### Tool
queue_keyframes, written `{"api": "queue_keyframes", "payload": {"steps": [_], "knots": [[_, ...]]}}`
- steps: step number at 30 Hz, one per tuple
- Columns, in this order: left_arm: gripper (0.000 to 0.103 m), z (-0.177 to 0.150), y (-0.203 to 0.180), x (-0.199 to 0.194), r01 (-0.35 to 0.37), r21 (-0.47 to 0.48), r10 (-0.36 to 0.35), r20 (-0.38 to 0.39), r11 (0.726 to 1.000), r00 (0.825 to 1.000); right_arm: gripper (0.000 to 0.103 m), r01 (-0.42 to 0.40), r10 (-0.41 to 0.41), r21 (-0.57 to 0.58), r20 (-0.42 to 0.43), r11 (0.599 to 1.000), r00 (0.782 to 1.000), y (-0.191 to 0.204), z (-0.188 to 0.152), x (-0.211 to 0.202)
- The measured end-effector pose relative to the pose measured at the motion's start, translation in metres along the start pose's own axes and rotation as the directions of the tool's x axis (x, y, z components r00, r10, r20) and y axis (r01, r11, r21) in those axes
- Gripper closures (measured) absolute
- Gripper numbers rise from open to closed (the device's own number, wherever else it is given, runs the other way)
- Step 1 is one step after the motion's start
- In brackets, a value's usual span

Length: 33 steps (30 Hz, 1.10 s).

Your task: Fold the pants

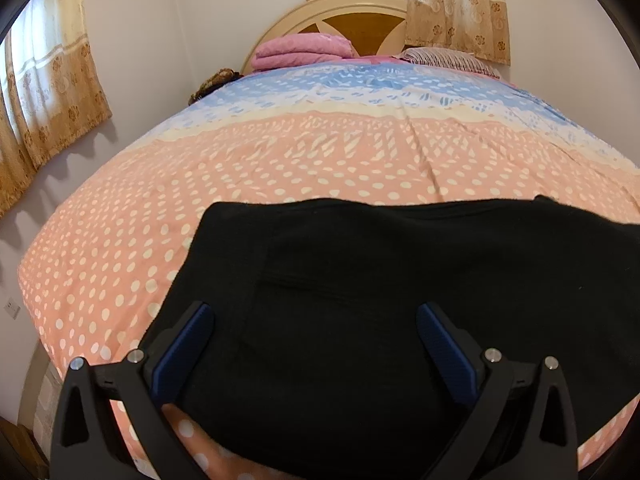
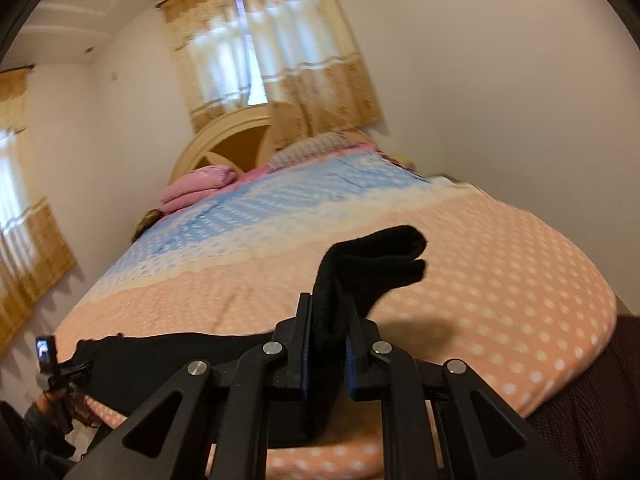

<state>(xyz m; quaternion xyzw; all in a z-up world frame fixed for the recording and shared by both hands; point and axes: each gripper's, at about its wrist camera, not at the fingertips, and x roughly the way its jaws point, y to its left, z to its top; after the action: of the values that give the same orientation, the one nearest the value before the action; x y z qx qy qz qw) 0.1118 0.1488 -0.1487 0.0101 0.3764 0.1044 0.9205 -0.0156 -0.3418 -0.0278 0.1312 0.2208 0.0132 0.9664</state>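
Black pants (image 1: 400,300) cover a dotted bedspread (image 1: 280,152); left tongs (image 1: 314,316) gape, right tongs (image 2: 328,308) pinch them.

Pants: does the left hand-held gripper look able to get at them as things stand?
Probably yes. The left hand-held gripper hangs open right over the black pants lying on the bedspread, with nothing between.

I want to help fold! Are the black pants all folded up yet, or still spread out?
Not folded yet. The black pants lie mostly spread on the dotted bedspread, while the right gripper pinches one end lifted.
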Motion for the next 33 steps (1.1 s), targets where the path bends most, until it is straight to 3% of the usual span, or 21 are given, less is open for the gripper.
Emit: {"api": "queue_keyframes", "payload": {"steps": [8, 17, 25, 29, 32, 33], "knots": [[0.0, 0.006, -0.002, -0.013, 0.009, -0.022, -0.009, 0.014, 1.0, 1.0, 0.092, -0.121, 0.12, -0.093, -0.019, 0.988, 0.993, 0.059, 0.001, 0.019], [0.0, 0.019, -0.011, -0.038, 0.052, -0.019, -0.051, 0.071, 0.998, 0.996, 0.092, -0.244, 0.227, -0.166, -0.115, 0.955, 0.967, 0.124, -0.02, 0.062], [0.0, 0.019, -0.049, -0.053, 0.193, 0.05, -0.196, 0.059, 0.98, 0.979, 0.095, -0.321, 0.252, -0.235, -0.279, 0.918, 0.927, 0.18, -0.076, 0.113], [0.0, 0.019, -0.079, -0.055, 0.261, 0.111, -0.265, 0.032, 0.959, 0.964, 0.095, -0.35, 0.191, -0.314, -0.441, 0.883, 0.877, 0.2, -0.114, 0.137], [0.0, 0.024, -0.111, -0.061, 0.316, 0.178, -0.325, 0.022, 0.932, 0.946, 0.094, -0.351, 0.172, -0.337, -0.461, 0.874, 0.871, 0.197, -0.117, 0.132], [0.0, 0.025, -0.12, -0.063, 0.339, 0.195, -0.349, 0.015, 0.92, 0.937, 0.087, -0.344, 0.175, -0.333, -0.446, 0.878, 0.878, 0.191, -0.113, 0.126]]}}
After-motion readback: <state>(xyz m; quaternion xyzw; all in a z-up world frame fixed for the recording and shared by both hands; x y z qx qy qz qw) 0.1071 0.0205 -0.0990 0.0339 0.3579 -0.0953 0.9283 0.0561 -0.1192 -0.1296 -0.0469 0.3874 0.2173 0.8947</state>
